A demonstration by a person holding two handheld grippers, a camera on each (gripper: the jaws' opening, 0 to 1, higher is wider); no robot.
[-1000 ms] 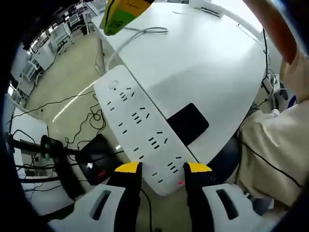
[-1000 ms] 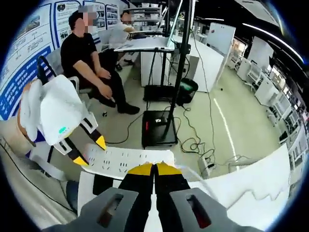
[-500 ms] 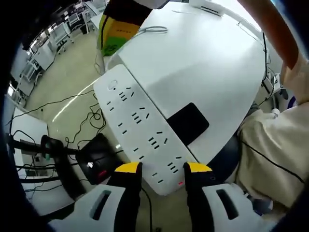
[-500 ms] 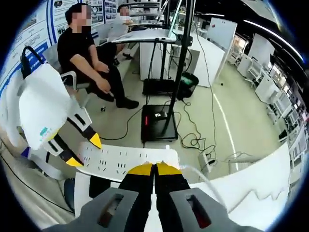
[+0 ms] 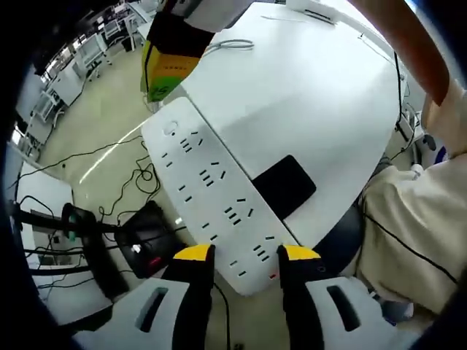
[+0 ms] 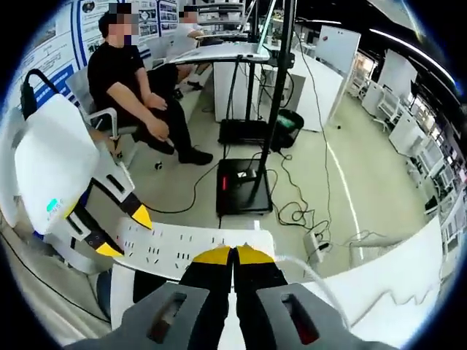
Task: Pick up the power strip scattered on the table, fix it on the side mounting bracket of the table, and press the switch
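The white power strip (image 5: 211, 193) runs along the edge of the white table (image 5: 314, 87), beside a black plate (image 5: 286, 184) at that edge. My left gripper (image 5: 246, 253) is shut on the strip's near end, a yellow-tipped jaw on each long side. The round switch (image 5: 170, 130) sits at the far end. My right gripper (image 5: 169, 62) hangs just above that end, apart from it. In the right gripper view the right gripper (image 6: 233, 255) is shut with nothing in it, right over the power strip (image 6: 190, 244), and the left gripper (image 6: 124, 232) holds the strip's left end.
The strip's white cable (image 5: 219, 49) loops over the table. A person's sleeve (image 5: 408, 233) is close on the right. On the floor are a black stand base (image 6: 244, 186), loose cables (image 6: 299, 215) and a black box (image 5: 142, 244). A seated person (image 6: 139, 87) is beyond.
In the left gripper view the right gripper has come down towards the strip's switch end. The strip and the left gripper have stayed put.
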